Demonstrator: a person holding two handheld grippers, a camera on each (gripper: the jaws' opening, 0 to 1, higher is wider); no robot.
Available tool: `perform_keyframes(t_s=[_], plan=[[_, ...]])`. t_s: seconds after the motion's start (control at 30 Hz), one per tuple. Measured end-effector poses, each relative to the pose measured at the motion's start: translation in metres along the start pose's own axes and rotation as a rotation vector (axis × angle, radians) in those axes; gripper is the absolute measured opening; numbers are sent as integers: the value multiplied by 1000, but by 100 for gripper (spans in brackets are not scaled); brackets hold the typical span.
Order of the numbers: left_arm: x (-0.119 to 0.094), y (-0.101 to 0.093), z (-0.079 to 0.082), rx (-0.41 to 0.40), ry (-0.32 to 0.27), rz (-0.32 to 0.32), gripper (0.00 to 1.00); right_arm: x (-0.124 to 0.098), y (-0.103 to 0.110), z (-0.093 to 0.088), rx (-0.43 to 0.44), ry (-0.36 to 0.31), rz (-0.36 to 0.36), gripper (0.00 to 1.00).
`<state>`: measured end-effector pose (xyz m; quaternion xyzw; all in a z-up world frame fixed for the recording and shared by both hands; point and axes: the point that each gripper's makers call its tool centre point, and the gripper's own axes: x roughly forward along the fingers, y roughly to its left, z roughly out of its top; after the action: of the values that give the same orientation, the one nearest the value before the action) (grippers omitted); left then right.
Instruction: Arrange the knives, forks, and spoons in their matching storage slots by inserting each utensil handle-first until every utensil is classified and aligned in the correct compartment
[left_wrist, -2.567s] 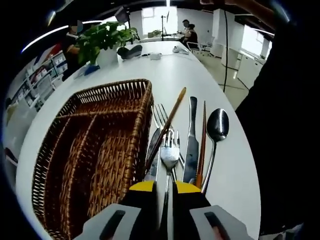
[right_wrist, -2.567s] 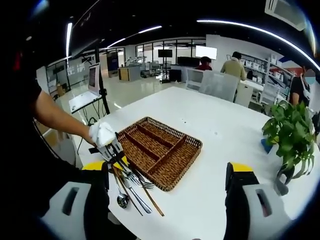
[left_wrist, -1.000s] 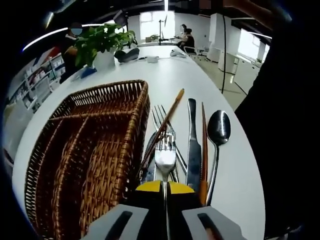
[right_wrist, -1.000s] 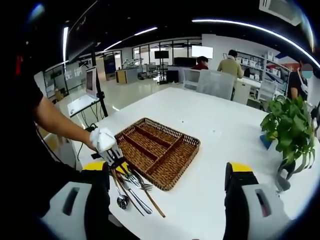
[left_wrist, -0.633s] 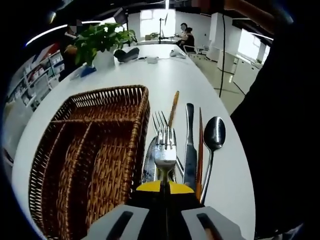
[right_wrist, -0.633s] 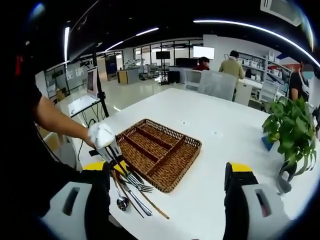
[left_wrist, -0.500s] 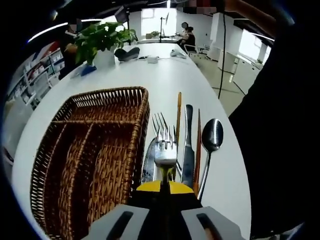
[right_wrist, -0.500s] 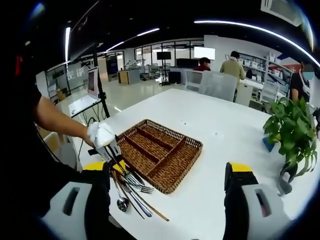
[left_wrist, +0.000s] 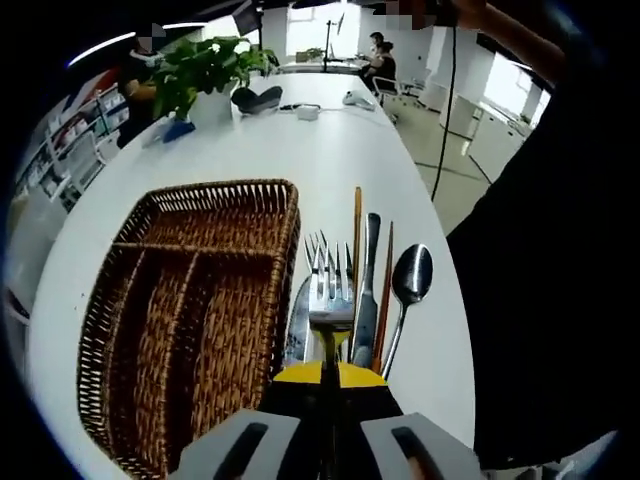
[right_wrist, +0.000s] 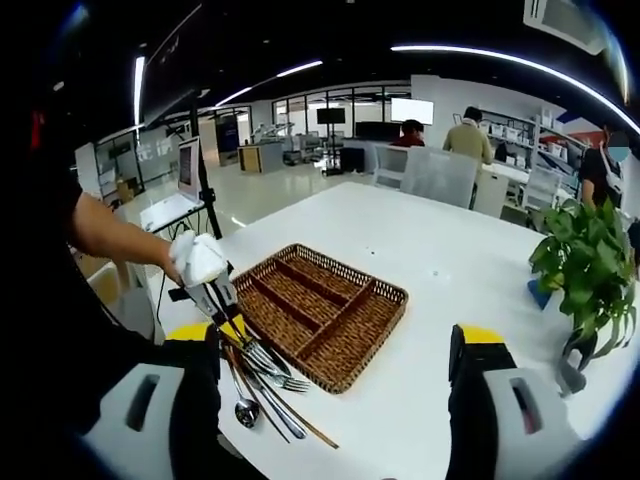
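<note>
The left gripper was clamped on the handle of a fork, with the tines pointing away from it and raised a little above the other utensils. The right gripper had its jaws wide apart and held nothing, hanging above the desk.

The wicker tray stood near the desk edge closest to the person, and all its slots looked unfilled. The remaining fork, knife, spoon and chopsticks lay just beside the tray wall.

I judge the fork should be lifted clear of the pile, carried over the tray wall and laid along one long slot, handle first. The wall and the crowded utensils could catch the fork. A potted plant stood well apart.
</note>
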<state>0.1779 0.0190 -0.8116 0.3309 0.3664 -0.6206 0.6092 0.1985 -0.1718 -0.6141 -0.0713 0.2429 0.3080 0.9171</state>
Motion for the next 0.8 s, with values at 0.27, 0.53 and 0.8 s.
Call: perform_keyframes(t_s=[0.27, 0.53, 0.8], plan=[[-21, -8, 7, 65, 108, -21, 0, 1, 2, 2, -4, -6, 6, 97], [-40, 5, 24, 96, 97, 34, 0, 1, 1, 5, -14, -8, 8, 98], [-61, 18, 27, 107, 110, 67, 0, 4, 4, -9, -44, 52, 26, 99]])
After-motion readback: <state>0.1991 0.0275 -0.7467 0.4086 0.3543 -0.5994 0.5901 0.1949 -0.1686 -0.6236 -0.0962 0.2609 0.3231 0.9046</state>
